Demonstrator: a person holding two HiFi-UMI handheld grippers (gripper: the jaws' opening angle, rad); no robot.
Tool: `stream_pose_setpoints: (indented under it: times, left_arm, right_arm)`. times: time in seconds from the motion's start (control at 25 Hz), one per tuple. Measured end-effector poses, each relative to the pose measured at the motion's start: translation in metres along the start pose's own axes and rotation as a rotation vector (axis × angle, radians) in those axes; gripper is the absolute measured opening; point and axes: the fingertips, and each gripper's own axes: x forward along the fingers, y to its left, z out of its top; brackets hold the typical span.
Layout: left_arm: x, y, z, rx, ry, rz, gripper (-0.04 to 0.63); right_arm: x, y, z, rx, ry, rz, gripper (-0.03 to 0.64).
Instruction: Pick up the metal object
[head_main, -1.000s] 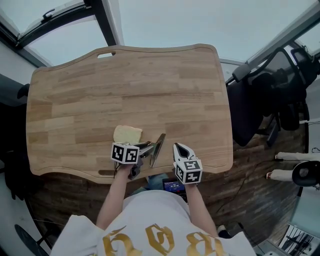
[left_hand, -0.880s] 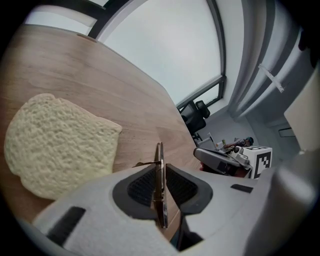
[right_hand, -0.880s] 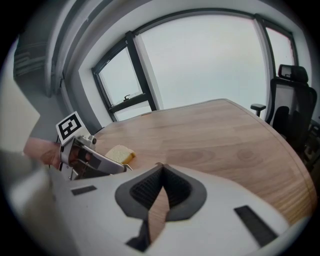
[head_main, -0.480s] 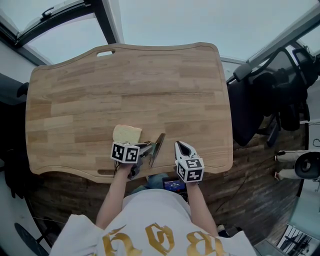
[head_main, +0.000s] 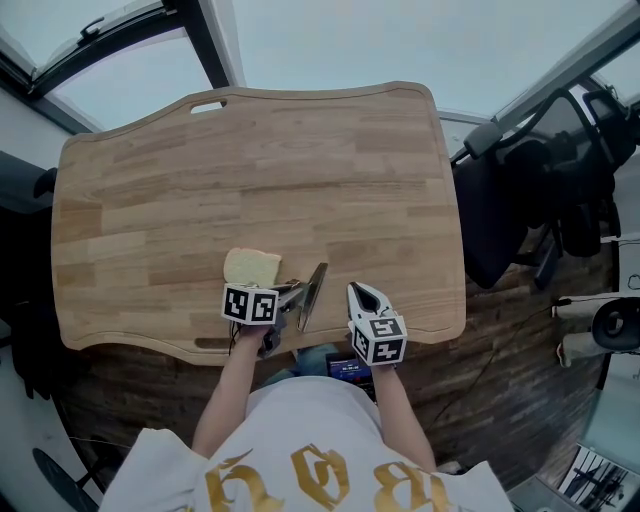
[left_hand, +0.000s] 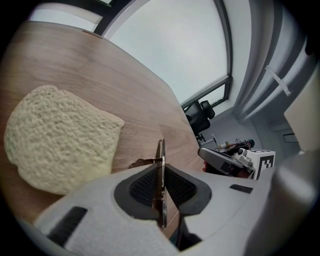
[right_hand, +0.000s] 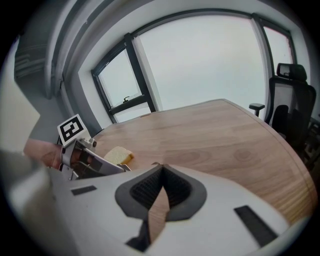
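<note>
- Table (head_main: 260, 170): a broad wooden top. Only the head view shows it whole, with the bread near its near edge.
- Chair (head_main: 520, 200): black, off the table and well to the right of the bread. The right gripper view shows only its back and headrest (right_hand: 292, 95).
- Bread (head_main: 252, 268): a pale slice lying flat. The left gripper view shows its porous crumb close up (left_hand: 60, 142). In the right gripper view it is a small wedge with a tan crust (right_hand: 119, 156).
- Left gripper (head_main: 293, 296): just beside the bread, on its right and nearer the person. Its own view shows the jaws (left_hand: 161, 170) pressed tight on the metal object.
- Right gripper (head_main: 360, 293): further right of the bread, apart from the blade. Its own view shows the jaws (right_hand: 161, 172) closed together with nothing between them.
- Metal object (head_main: 312, 296): a thin flat blade just right of the bread. The head view shows it as a narrow slanted strip. The left gripper view shows it edge-on, a thin line between the pads (left_hand: 161, 150). Whether it touches the table cannot be told.
</note>
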Motion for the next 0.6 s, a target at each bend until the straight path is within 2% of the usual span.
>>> stream_pose_setpoints:
  times: [0.36,0.6]
  left_arm:
    - [-0.001,-0.002,-0.001,0.012,-0.003,0.020,0.048]
    - [-0.007,-0.010,0.009,0.018,-0.036,-0.001,0.044]
  right_arm:
    - [-0.005,-0.004,0.002,0.011,-0.014,-0.008,0.012]
    - [-0.009,-0.003,0.007,0.011,-0.027,-0.011,0.011]
